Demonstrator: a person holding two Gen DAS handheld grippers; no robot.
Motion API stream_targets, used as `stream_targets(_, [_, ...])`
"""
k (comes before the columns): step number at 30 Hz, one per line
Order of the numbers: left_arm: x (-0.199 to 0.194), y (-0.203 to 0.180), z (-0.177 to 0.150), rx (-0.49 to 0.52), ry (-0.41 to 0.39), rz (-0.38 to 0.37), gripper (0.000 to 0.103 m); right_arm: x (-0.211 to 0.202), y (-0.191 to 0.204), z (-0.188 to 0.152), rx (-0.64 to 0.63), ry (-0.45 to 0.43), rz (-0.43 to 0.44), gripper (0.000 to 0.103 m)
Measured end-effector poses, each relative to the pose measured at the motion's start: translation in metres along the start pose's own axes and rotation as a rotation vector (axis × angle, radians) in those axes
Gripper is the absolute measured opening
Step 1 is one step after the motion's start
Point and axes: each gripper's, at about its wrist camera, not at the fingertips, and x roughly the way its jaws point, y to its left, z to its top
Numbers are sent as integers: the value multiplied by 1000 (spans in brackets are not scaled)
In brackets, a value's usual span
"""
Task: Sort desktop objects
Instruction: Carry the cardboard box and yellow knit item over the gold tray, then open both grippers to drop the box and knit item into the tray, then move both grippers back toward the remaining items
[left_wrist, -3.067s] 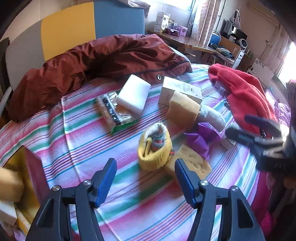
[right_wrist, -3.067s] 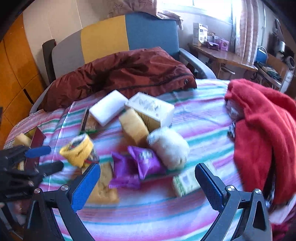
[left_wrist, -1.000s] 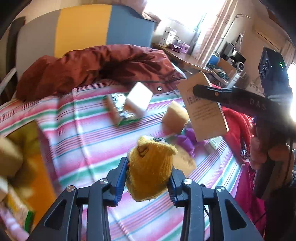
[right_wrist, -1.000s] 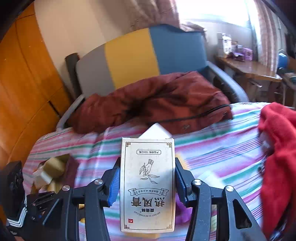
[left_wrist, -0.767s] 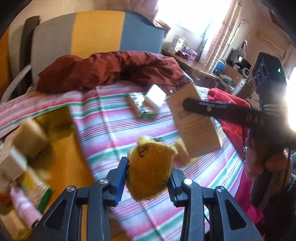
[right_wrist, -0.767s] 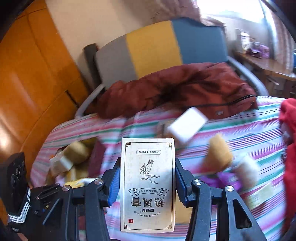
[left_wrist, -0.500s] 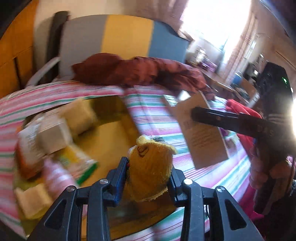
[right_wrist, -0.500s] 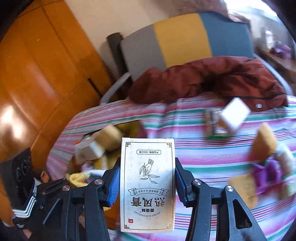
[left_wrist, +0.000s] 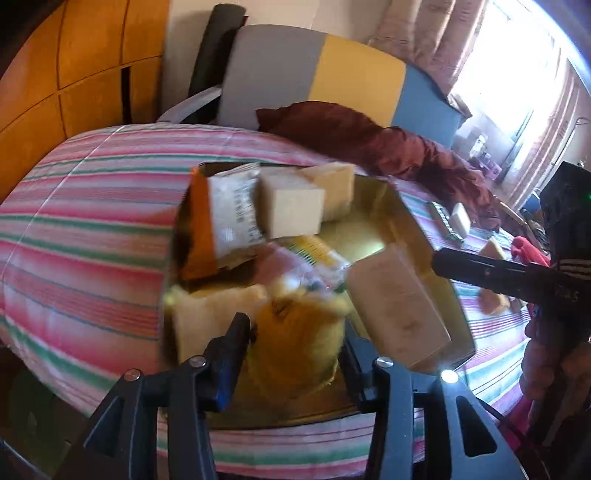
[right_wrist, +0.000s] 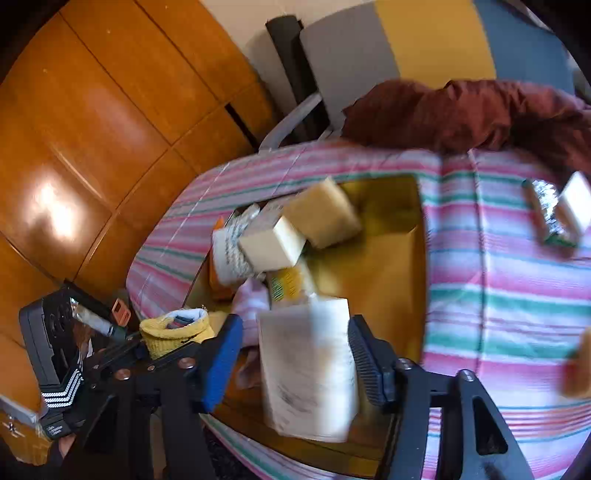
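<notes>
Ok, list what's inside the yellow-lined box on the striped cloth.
Inside the yellow-lined box: two tan sponge blocks, a white printed packet, a yellow-green packet and something pink. Whatever lies beneath this pile is covered.

the open box (left_wrist: 402, 206) sits on my striped cloth (left_wrist: 92, 221). inside it, sponge blocks (left_wrist: 291, 210) crowd the far left corner beside a packet (left_wrist: 234, 214). the carton (left_wrist: 399, 310) hangs over the box's right side, the sock (left_wrist: 295, 343) over its near edge.
</notes>
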Motion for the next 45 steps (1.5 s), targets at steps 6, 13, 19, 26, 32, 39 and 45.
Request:
stream_targets(6, [-6,8,-6,-30,-31,-22,53,15,-2,-13,42,47,2,75])
stream_targets(13, [17,-6,-16,38,33,99,53,-2,-3,-24,26,15,-41,81])
stream_targets(19, [-4,-3,-15,18,-36,64,56,-28,-1,-34,-32,-70,-150,95])
stream_targets(26, [-37,2,1,-17,-175,65,63,-47,-26,-41,34,-101,-205,97])
stream_targets(32, [-42,-21,20,40,-194,11,64,-66,-53,-51,103,-121,-252,97])
stream_targets(39, [-37,-62,18,157,-178,-58,64,-93,-93,-67,193,-134,-331,98])
stream_targets(45, [-38,-85,17,219,-182,-75,64,-106,-113,-80,223,-126,-383,102])
